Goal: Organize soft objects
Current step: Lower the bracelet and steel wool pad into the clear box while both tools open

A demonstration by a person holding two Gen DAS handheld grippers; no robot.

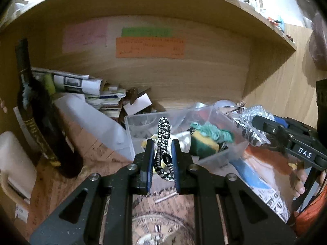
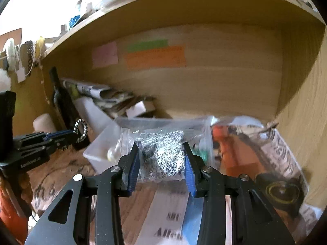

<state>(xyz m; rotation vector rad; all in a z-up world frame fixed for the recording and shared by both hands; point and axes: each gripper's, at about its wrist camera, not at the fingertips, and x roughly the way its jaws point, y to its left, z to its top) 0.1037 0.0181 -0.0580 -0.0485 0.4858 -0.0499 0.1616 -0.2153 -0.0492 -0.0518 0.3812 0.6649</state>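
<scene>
My left gripper (image 1: 162, 150) is shut on a black-and-white braided cord loop (image 1: 162, 140) and holds it in front of a clear plastic bin (image 1: 130, 130). The cord also shows in the right wrist view (image 2: 80, 130). The bin holds a yellow-green sponge (image 1: 204, 145), teal yarn (image 1: 212, 131) and other soft bits. My right gripper (image 2: 161, 155) is shut on a clear plastic bag of black-and-white cord (image 2: 163, 155), held over the bin (image 2: 98, 143). The bag shows at the right of the left wrist view (image 1: 251, 126).
A dark wine bottle (image 1: 38, 112) stands at the left. Folded newspapers (image 1: 77, 83) and a white box (image 1: 137, 104) lie at the back of the wooden shelf. An orange item in plastic (image 2: 241, 155) lies at the right. Coloured paper notes (image 1: 149, 47) are on the back wall.
</scene>
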